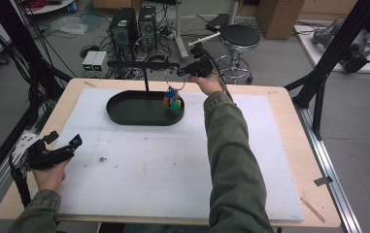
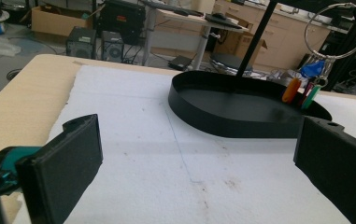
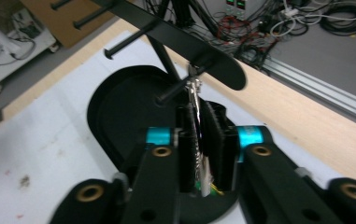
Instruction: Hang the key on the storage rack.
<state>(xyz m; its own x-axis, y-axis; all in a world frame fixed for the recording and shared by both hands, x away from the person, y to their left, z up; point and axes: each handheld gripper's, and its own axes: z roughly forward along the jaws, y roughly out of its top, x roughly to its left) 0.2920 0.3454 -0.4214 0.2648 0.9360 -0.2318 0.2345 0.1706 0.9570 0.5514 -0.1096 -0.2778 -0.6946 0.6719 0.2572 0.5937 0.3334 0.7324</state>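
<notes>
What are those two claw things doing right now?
Left gripper: open, holding nothing.
Right gripper: closed on the metal key ring with coloured tags.

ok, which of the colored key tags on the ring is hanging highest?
The blue tag, right under the metal ring. The orange tag and green tag dangle lower, near the black tray wall.

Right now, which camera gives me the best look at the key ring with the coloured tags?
The left gripper view: the key ring shows whole, side-on, with its coloured tags hanging over the black tray. The high view shows it small and far, by the right hand-held gripper. The right gripper view shows it edge-on between the jaws.
</notes>
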